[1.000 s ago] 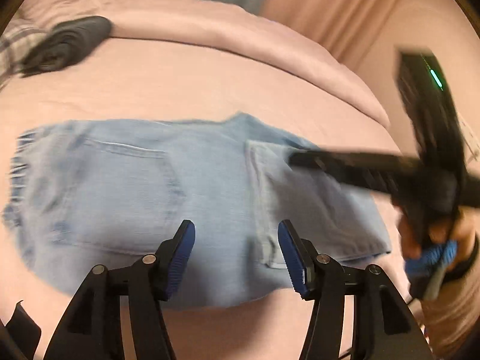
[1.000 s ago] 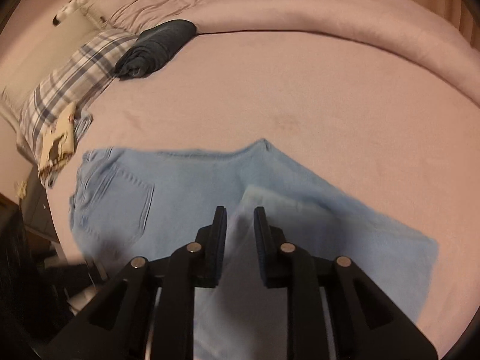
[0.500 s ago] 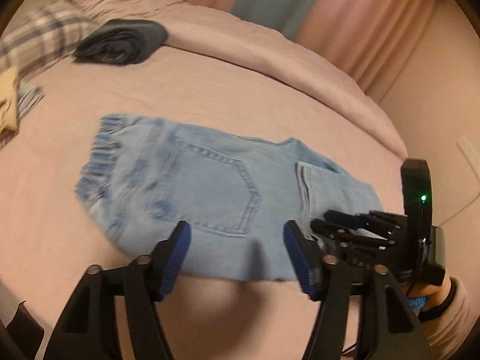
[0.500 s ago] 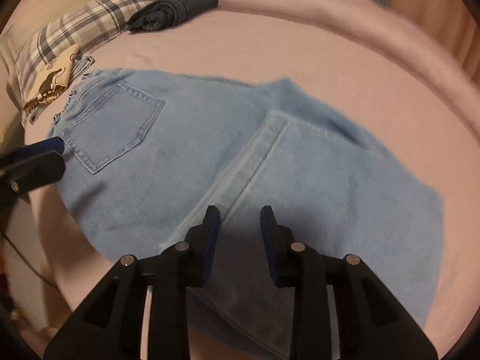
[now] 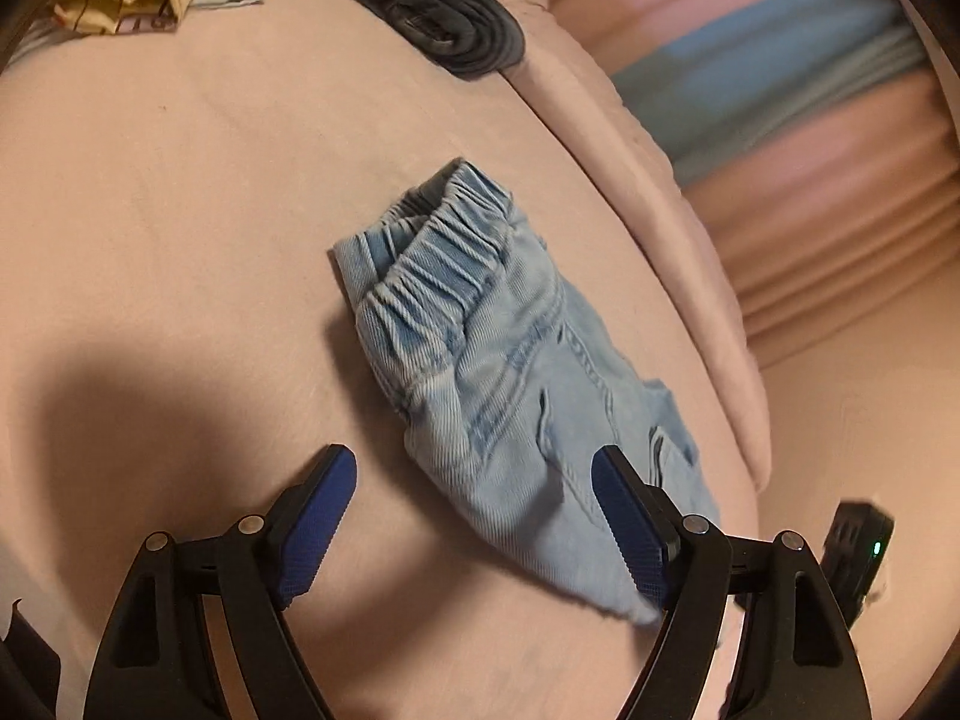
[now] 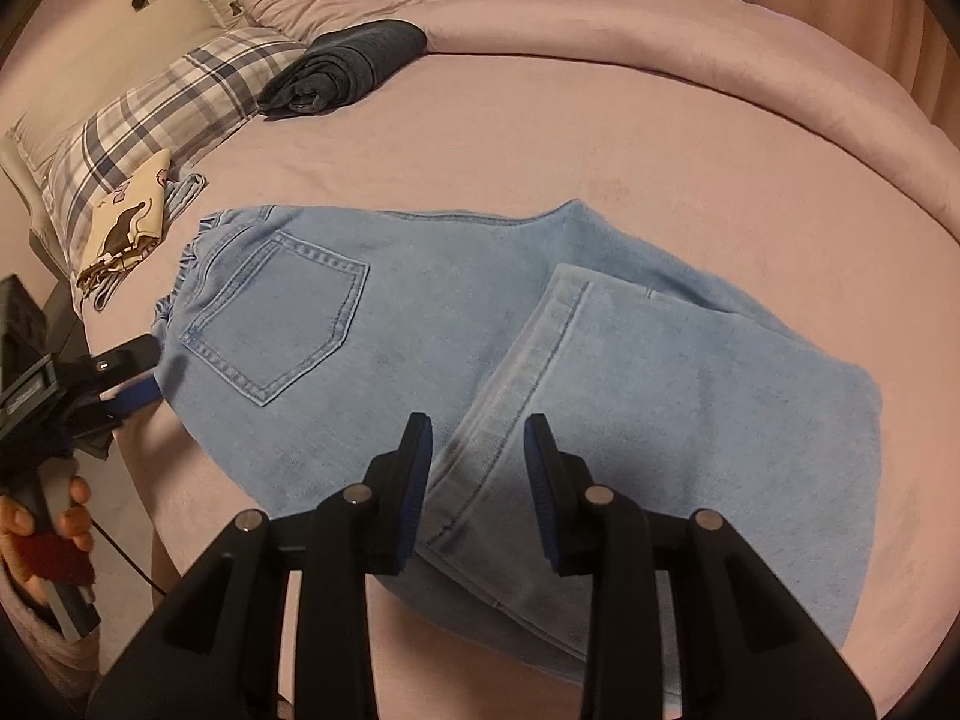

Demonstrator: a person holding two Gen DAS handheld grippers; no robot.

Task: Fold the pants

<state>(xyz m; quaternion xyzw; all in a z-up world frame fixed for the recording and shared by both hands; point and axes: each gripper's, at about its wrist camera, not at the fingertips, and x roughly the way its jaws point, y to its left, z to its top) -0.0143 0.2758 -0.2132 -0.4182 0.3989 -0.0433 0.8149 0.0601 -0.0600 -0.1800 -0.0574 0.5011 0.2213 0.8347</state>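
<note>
Soft, limp light-blue denim pants (image 6: 480, 336), best pinched at the doubled hem edge between the right hand-held gripper (image 6: 477, 468)'s parted, empty jaws; left hand-held gripper (image 5: 474, 528) likewise agape near the elastic waistband (image 5: 432, 276).

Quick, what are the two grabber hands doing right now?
Left gripper: open, holding nothing, beside the jeans waistband.
Right gripper: open, holding nothing, over the folded leg.
</note>
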